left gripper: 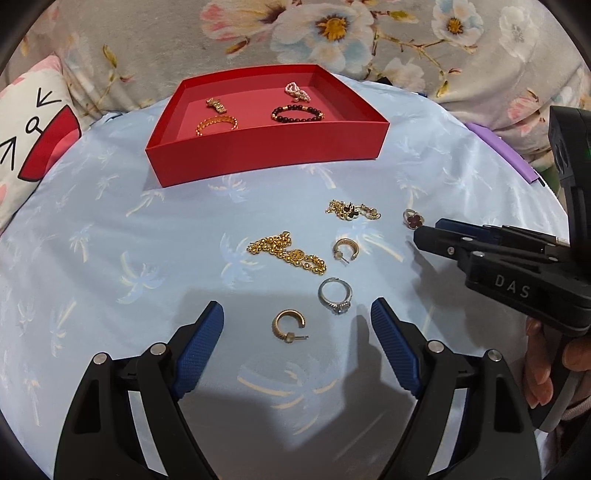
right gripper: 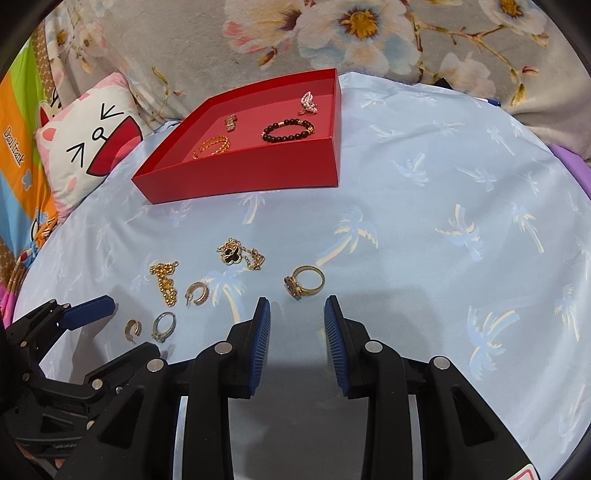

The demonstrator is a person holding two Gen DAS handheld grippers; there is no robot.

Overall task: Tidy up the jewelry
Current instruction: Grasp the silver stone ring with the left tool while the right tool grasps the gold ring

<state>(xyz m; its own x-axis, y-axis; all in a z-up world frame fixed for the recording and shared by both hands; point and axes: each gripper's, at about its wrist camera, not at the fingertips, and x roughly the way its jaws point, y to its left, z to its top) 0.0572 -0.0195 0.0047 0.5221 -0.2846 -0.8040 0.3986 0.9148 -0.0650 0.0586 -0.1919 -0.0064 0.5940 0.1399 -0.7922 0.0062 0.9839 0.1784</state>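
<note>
While both tools tilt down toward a pale blue cloth (left gripper: pixel 110 236) printed with palm trees, the left gripper (left gripper: pixel 297 328) hangs with its blue pads spread wide and nothing between them, a gold hoop earring (left gripper: pixel 288 326) lying on the cloth just ahead. The right gripper (right gripper: pixel 297 314) holds its pads partly apart, also gripping nothing, with a gold ring (right gripper: pixel 304 286) just beyond its tips. A hand (left gripper: pixel 550 365) grips that tool's handle at the right edge of the left view. Beyond the earring lie a silver ring (left gripper: pixel 335 295), a second hoop earring (left gripper: pixel 345 249), a gold bead chain (left gripper: pixel 288 253) and a clover necklace (left gripper: pixel 351 211). Farther back, a red tray (left gripper: pixel 258 162) holds a dark bead bracelet (left gripper: pixel 297 112), a gold bangle (left gripper: pixel 216 124), a pearl piece (left gripper: pixel 296 91) and a small gold item (left gripper: pixel 216 105). A floral blanket (left gripper: pixel 332 33) lies behind.
</note>
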